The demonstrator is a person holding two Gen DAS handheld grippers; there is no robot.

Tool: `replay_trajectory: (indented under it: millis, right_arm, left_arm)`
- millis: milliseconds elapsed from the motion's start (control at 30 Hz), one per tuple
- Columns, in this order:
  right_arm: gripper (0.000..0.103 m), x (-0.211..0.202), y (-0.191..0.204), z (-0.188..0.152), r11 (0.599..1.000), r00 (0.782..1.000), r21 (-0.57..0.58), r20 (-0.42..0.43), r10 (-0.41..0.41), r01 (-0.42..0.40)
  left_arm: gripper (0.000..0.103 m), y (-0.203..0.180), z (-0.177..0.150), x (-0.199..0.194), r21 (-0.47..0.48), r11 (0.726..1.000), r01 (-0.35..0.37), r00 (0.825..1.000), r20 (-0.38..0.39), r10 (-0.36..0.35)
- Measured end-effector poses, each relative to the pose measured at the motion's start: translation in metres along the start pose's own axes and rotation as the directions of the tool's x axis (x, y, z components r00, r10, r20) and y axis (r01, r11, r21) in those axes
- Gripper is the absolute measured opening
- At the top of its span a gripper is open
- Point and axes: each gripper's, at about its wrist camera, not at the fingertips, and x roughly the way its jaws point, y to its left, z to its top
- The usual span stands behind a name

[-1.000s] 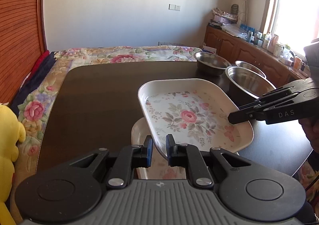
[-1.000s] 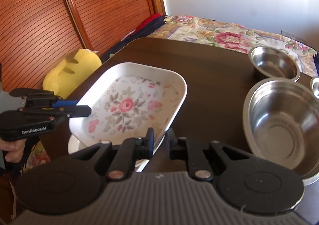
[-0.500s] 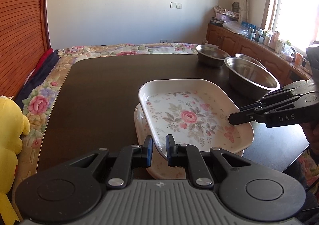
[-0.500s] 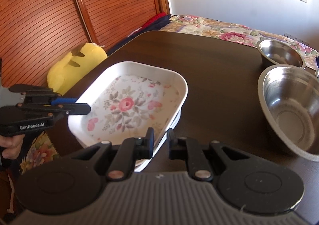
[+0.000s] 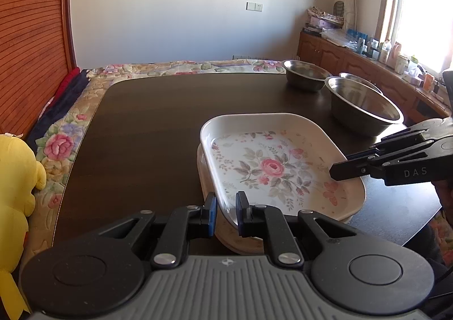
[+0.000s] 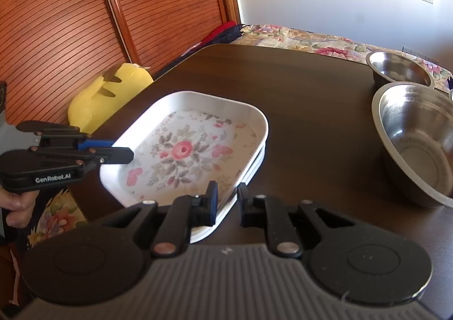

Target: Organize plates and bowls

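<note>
Between the fingers of the left gripper (image 5: 226, 213) sits the near rim of the floral plate (image 5: 271, 167); the pads pinch that thin raised edge, narrow gap, nothing else in it. The right gripper (image 6: 228, 201) pinches the opposite rim in the same way, so the plate is carried by two edge grips, one at each end. The plate lies just ahead of both sets of fingers, resting on or hovering just over a second plate (image 5: 240, 243) of like shape, whose edge shows beneath it; contact between the two cannot be told. Judged from its look, the plate is stiff, light and glossy, probably melamine or enamel: it should not bend, yet the smooth rim may slip from narrow pads, so a hold on the lip at mid-side suits it best. Farther beyond the fingertips, on the dark table (image 5: 158, 127), stand three steel bowls (image 6: 416, 144): rigid, slick-walled, best taken by the rim. The nearest is largest.
</note>
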Motion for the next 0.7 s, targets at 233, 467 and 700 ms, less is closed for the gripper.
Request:
replay_trajectory:
  millis: [233, 467, 700]
  right_arm:
    - [0.017, 0.000, 0.002, -0.004, 1.000, 1.000, -0.002, 0.016, -0.004, 0.004]
    - [0.018, 0.000, 0.003, -0.006, 1.000, 0.999, -0.011, 0.038, -0.011, 0.012]
    - [0.018, -0.003, 0.002, -0.011, 1.000, 0.997, 0.008, 0.074, -0.010, 0.010]
  left_arm:
    - [0.016, -0.005, -0.002, 0.000, 0.031, 0.999, -0.029, 0.999, 0.018, 0.028]
    - [0.016, -0.003, -0.007, 0.003, 0.017, 0.999, -0.035, 0.999, 0.007, 0.035]
    - [0.022, -0.005, -0.006, 0.002, 0.012, 0.999, -0.046, 0.998, 0.032, 0.046]
